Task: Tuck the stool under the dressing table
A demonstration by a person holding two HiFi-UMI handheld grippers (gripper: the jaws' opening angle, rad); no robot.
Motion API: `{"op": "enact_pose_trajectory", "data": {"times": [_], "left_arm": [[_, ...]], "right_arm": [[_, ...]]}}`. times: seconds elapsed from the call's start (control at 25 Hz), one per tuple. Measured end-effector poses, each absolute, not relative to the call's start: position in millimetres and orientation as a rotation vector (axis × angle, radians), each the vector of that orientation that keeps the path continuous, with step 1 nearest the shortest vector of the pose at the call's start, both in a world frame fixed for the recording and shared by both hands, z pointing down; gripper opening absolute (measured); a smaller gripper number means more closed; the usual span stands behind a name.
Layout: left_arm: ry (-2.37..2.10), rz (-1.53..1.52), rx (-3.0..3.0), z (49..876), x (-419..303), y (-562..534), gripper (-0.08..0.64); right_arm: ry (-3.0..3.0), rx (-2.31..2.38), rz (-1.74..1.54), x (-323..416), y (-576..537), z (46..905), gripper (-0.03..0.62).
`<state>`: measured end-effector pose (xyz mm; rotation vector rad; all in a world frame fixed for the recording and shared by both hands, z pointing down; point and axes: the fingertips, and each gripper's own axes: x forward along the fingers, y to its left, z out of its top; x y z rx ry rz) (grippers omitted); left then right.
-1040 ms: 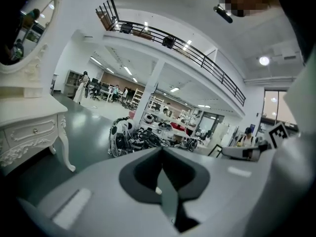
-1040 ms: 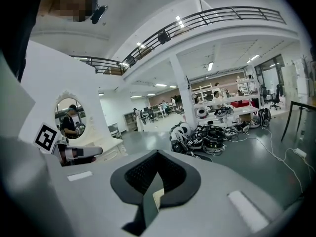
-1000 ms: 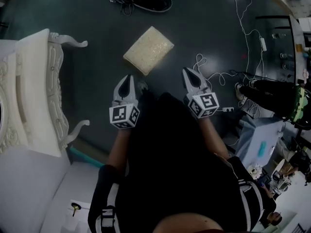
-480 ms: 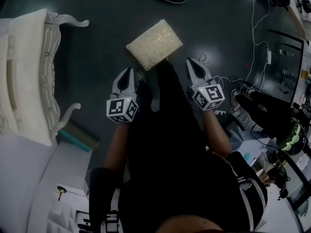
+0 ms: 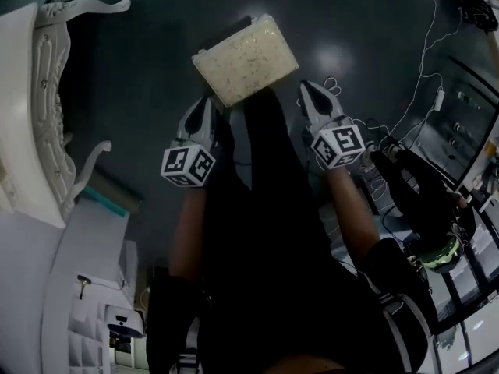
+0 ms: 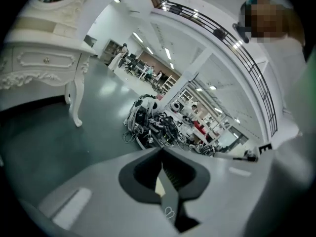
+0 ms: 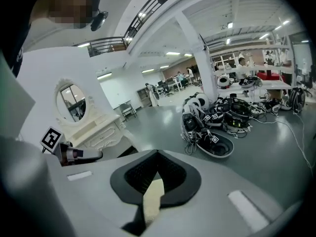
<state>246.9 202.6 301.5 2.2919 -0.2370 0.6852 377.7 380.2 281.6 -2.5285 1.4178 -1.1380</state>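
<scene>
The stool (image 5: 245, 59), with a cream cushioned top, stands on the dark floor ahead of me. The white carved dressing table (image 5: 35, 107) is off to the left, its curved legs facing the stool. My left gripper (image 5: 207, 101) is shut and empty, tip beside the stool's near left corner. Shut and empty too, my right gripper (image 5: 306, 88) points at the near right corner. I cannot tell whether either touches it. A cream sliver of the stool (image 7: 153, 191) shows behind the right jaws. The right gripper view shows the dressing table (image 7: 94, 130) with its oval mirror, and the left gripper view shows the table (image 6: 44, 58) at upper left.
Cables (image 5: 425, 61) trail over the floor at the right, beside a dark object (image 5: 421, 201). A heap of gear and wires (image 7: 217, 117) lies on the floor beyond the stool. White furniture (image 5: 86, 287) stands at my lower left.
Both grippers have dropped and moved forward to the stool's near edge, still shut. The stool now sits closer and larger in the head view.
</scene>
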Motion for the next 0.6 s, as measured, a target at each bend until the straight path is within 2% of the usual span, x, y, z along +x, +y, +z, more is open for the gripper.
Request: {"op": "enact_pose_trajectory", "data": {"times": [0.16,0.28,0.4,0.6], "left_arm": [[-0.277,0.696,2.26,348,257,194,0.012],[-0.278,0.72,2.221,386,258,192,0.022],[-0.256,0.737,2.163,423,256,197,0.119],[-0.293,0.785,2.099,483,244,208,0.178]], "right_arm": [[1.467,-2.486,-1.219,394,383,336,0.002],[1.509,-2.423,-1.274,401,382,374,0.108],[1.542,-2.394,-1.313,407,380,408,0.14],[1.594,-2.353,-1.364,414,378,460,0.186]]}}
